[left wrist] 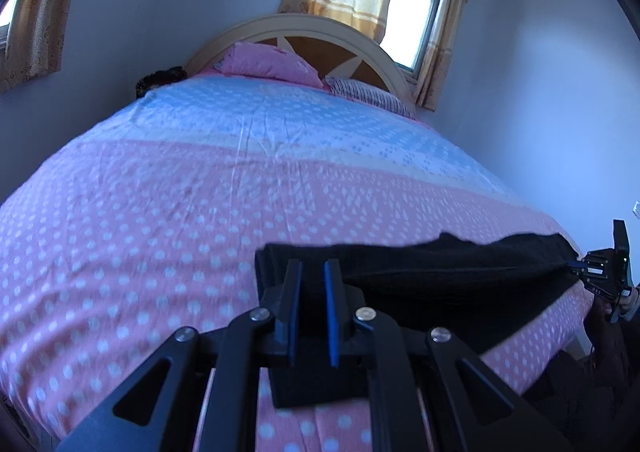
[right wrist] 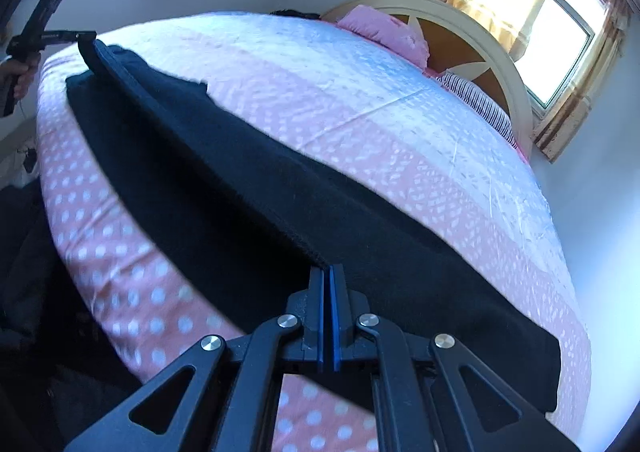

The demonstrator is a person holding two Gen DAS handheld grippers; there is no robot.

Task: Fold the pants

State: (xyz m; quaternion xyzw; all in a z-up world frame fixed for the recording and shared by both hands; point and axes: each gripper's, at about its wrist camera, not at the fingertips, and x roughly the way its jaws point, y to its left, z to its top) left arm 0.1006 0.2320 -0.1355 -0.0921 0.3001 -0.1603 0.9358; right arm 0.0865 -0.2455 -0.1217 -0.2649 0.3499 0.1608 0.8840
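Holding the black pants (right wrist: 248, 172) by both ends, we have them stretched as one long band across the foot end of the bed (left wrist: 160, 192), far from the headboard (left wrist: 296, 26). We judge that the lengthwise fold is done, because the cloth looks doubled and a raised folded edge runs along it. What is left, as we judge, is to bring one end over to the other and flatten the packet.

Our right tool (right wrist: 329, 272) is closed tight on that raised edge at the end of the pants farther from the window (right wrist: 560, 36). Our left tool (left wrist: 313, 266) has its fingers a little apart in its own view, with black cloth between and below them. In the right view it seems to pinch the far end, but whether it really grips we cannot tell.

No container shows in either view; only a pink pillow (left wrist: 268, 62) and a striped one (left wrist: 368, 92) lie against the headboard.
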